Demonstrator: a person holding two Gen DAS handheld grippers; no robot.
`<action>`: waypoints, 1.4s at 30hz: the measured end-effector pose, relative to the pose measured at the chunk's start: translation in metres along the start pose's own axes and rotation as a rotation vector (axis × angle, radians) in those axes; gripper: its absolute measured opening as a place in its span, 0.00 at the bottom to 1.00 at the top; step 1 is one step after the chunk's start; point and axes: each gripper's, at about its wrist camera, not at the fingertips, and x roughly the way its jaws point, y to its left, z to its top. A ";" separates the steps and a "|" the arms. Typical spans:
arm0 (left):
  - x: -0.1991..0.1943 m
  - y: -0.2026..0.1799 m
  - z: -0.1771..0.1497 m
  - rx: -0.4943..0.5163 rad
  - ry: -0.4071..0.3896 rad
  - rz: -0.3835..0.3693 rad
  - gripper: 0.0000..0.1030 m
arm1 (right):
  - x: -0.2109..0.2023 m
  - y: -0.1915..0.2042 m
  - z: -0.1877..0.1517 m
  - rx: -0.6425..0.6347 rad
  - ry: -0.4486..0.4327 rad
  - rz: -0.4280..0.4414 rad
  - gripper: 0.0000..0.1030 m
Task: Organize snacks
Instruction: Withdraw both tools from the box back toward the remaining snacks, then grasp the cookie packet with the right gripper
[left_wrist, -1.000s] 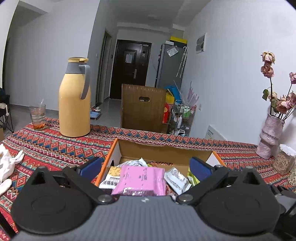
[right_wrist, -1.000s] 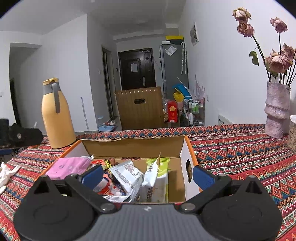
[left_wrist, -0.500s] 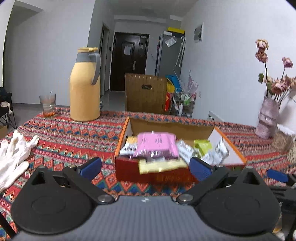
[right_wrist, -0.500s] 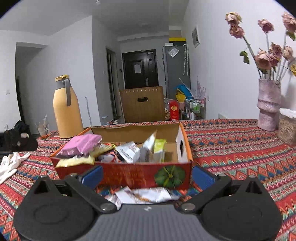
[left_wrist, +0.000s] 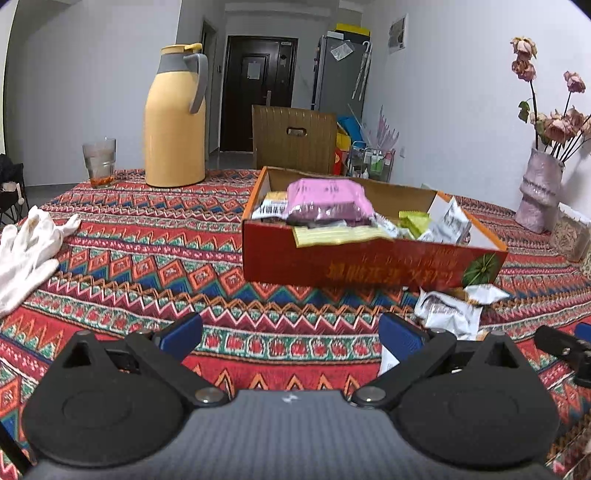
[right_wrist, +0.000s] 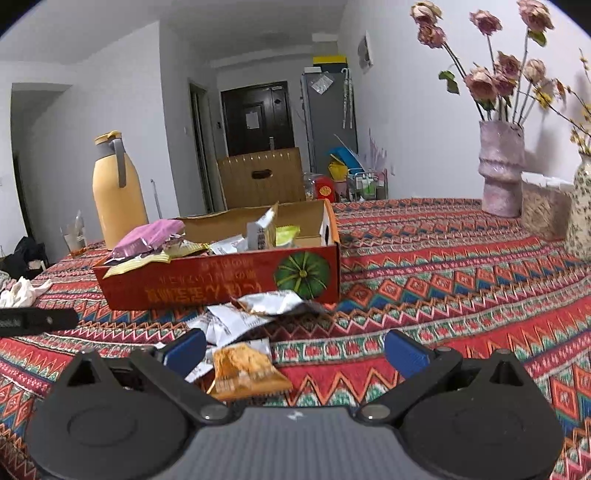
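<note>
A red cardboard box with a pumpkin print stands on the patterned tablecloth, full of snack packets with a pink packet on top. Loose packets lie on the cloth in front of it: white and silver ones and an orange one. My left gripper is open and empty, short of the box. My right gripper is open and empty, with the orange packet lying just inside its left finger.
A yellow thermos jug and a glass stand at the back left. White gloves lie at the left edge. A pink vase of dried flowers and other containers stand at the right. A wooden chair back is behind the table.
Both grippers have pulled back from above the box toward the table's near side. The box front and the loose packets before it have come into view. Both stay open.
</note>
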 end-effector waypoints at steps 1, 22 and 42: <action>0.001 0.001 -0.002 -0.001 0.001 -0.001 1.00 | -0.001 -0.001 -0.002 0.003 0.001 -0.005 1.00; 0.007 0.003 -0.009 -0.024 0.009 -0.027 1.00 | 0.014 0.005 -0.014 -0.026 0.044 -0.032 1.00; 0.008 0.006 -0.010 -0.033 0.020 -0.028 1.00 | 0.014 0.011 -0.016 -0.063 0.051 -0.044 1.00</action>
